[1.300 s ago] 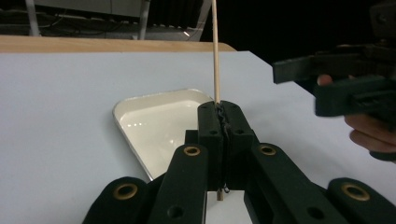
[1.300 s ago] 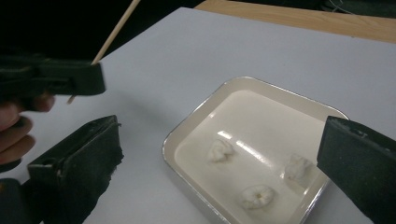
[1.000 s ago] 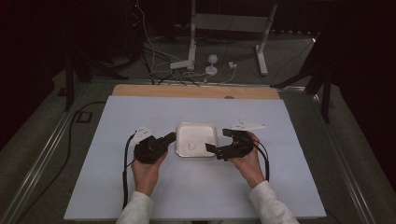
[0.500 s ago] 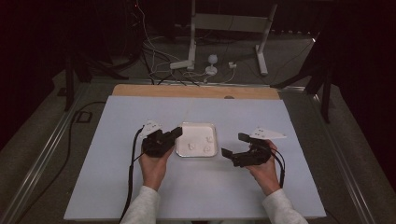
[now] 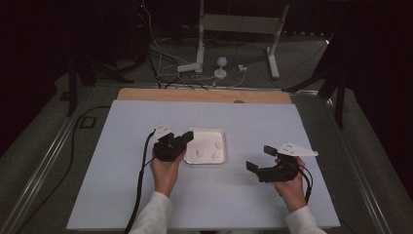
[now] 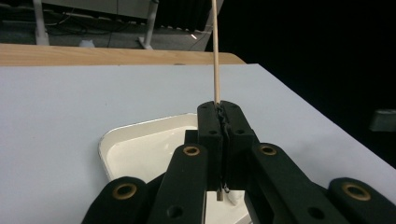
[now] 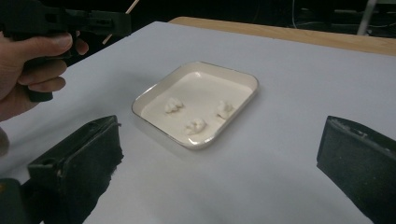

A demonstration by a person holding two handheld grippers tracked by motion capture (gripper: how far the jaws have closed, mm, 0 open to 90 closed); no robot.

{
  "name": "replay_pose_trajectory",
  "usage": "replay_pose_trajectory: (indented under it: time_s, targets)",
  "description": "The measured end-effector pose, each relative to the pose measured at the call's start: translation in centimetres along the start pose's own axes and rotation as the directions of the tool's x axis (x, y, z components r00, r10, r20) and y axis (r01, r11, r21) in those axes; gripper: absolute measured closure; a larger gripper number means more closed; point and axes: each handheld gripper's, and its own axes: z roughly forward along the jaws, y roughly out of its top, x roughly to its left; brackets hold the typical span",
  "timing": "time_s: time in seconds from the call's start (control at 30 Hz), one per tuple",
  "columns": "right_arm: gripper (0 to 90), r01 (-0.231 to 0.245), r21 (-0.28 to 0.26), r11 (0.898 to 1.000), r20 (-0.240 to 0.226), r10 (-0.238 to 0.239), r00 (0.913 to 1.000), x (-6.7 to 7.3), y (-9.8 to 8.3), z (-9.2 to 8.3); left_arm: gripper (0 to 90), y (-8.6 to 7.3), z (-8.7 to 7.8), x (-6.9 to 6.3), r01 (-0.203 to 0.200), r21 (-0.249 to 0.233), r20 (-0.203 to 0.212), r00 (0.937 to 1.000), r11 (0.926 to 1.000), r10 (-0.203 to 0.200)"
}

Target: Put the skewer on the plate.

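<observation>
The thin wooden skewer (image 6: 215, 51) was clamped between the jaws of my left gripper (image 5: 184, 138), rising from them out over the white tray (image 5: 220, 160). In the left gripper view the jaws stood pressed together on the stick low down, with a short stub showing beneath them. The left gripper sat at the tray's near-left corner, just overlapping its rim.

In the tray lay three small white pieces (image 7: 195, 125), apart from one another and toward its near half; what they were I could not tell.

Risks, as I judged them: the skewer was slender and held near one end, so any sideways knock against the tray rim could snap it or twist it in the grip. A push at a white piece with nothing steadying it could merely slide the piece or shift the light tray on the smooth sheet.

My right gripper (image 5: 259, 158) stood well to the right of the tray, jaws wide apart and holding nothing, low over the pale blue table sheet (image 5: 292, 126).

Beyond the tray's far side ran the bare wooden table edge (image 5: 204, 95), and past it cables and metal stand legs (image 5: 272, 53) on the floor. Nothing lay between either gripper and the tray.
</observation>
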Motion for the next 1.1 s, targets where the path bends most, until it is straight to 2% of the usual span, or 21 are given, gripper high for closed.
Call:
replay_pose_trajectory:
  time_s: [0.2, 0.43, 0.63, 0.97, 1.1]
  targets:
    - [0.0, -0.033, -0.016, 0.999, 0.027, 0.033, 0.9991, -1.0, -1.1, -1.4, 89.2, -0.1, 0.5, 0.0, 0.003, 0.005, -0.017, 0.9999, 1.0, -0.003]
    - [0.0, -0.049, -0.039, 0.998, 0.049, 0.051, 0.9975, -1.6, -1.5, -2.7, 89.2, -0.4, 1.2, -0.2, -0.001, 0.018, -0.038, 0.9993, 0.9998, 0.001]
    - [0.0, -0.046, -0.04, 0.998, 0.057, 0.048, 0.9972, -1.6, -1.6, -2.8, 89.0, -0.9, 2.0, -0.4, 0.0, 0.032, -0.047, 0.9989, 0.9995, 0.001]
    - [0.0, -0.043, -0.019, 0.999, 0.053, 0.044, 0.9977, -1.5, -1.9, -2.5, 89.0, -2.1, 3.2, -0.2, 0.033, 0.057, -0.059, 0.9978, 0.9978, -0.03]
    - [0.0, -0.043, -0.011, 0.999, 0.05, 0.043, 0.9978, -1.5, -2.1, -2.3, 89.0, -2.5, 3.7, -0.2, 0.033, 0.077, -0.065, 0.9975, 0.9965, -0.028]
